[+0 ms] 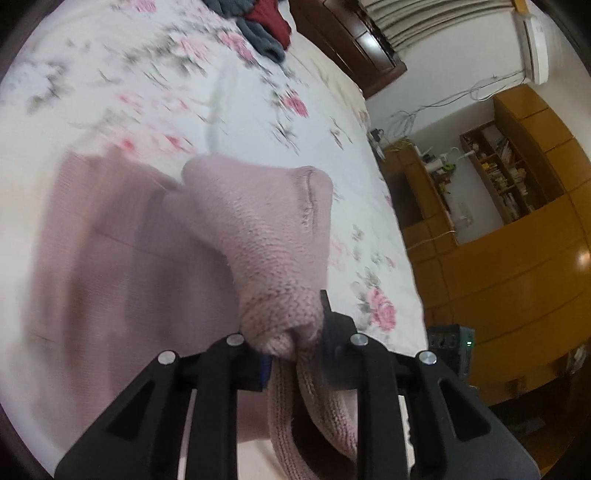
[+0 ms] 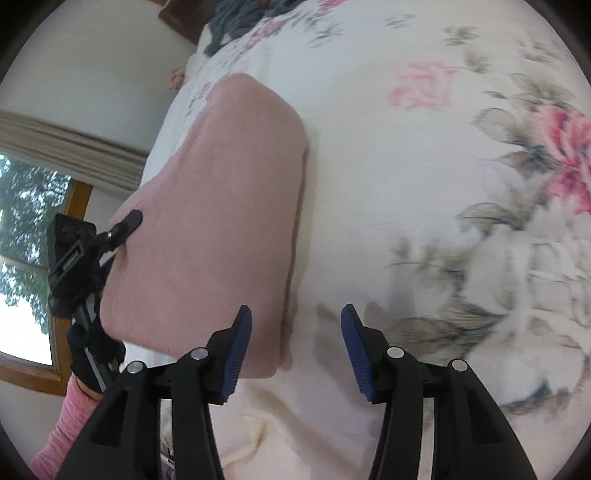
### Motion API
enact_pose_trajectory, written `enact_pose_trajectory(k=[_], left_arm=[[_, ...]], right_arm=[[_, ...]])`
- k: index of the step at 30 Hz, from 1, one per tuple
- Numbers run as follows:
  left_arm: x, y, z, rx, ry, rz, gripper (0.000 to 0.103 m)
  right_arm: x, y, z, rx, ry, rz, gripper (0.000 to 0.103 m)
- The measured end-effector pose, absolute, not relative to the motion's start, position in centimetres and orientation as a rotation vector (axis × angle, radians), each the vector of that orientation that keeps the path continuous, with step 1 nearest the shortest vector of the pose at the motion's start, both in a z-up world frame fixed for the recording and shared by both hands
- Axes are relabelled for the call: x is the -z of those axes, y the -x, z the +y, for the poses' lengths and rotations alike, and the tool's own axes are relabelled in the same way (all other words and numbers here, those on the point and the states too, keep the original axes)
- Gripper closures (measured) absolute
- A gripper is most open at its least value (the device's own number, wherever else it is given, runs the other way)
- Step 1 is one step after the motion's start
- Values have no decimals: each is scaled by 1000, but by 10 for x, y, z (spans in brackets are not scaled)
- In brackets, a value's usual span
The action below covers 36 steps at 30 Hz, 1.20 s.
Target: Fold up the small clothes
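Note:
A pink knitted garment [image 1: 122, 258] lies on the floral bedsheet [image 1: 122, 92]. My left gripper [image 1: 291, 332] is shut on a bunched edge of it, lifting a knit flap [image 1: 269, 221] above the flat part. In the right wrist view the same pink garment [image 2: 218, 221] lies folded flat on the sheet, and the left gripper [image 2: 127, 223] grips its left edge, held by a gloved hand with a pink sleeve [image 2: 62, 435]. My right gripper [image 2: 295, 343] hovers open over the garment's near right corner, with nothing between its blue pads [image 2: 236, 354].
A pile of grey and dark red clothes [image 1: 258, 26] sits at the far end of the bed. Wooden cabinets and shelves [image 1: 517, 206] stand beyond the bed's right side. A window [image 2: 26, 236] is on the wall beside the bed.

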<state>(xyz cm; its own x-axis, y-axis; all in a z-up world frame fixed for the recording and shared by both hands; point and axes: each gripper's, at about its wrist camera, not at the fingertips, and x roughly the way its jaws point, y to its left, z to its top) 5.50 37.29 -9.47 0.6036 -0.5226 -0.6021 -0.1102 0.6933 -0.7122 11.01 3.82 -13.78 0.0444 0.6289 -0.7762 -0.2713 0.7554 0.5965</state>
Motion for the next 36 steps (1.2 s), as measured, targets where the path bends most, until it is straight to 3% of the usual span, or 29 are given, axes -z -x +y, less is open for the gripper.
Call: enact_pose_trajectory(k=[9,17,23,31,34,36], left_arm=[[121,-28,446,176,818,941,84],[188,-27,463,113,868,1043,82],[174,-7,465,94,896,1023,75],[129,52,429,155,747,992,54],[133,58,416,136,659,1021,54],[139,58,415,113,625,1037,55]], right_arm=[[139,-97,94,-824,-291,1380,44],[149,-91,123,-866,-252,1425,43],[153,-91,132,-875,-238,1442,43],[170,-84,145,-908,-246,1485,43],[188,-86,150,-894,-283,1531,43],[197,-87,151,-881,-308,1563,48]])
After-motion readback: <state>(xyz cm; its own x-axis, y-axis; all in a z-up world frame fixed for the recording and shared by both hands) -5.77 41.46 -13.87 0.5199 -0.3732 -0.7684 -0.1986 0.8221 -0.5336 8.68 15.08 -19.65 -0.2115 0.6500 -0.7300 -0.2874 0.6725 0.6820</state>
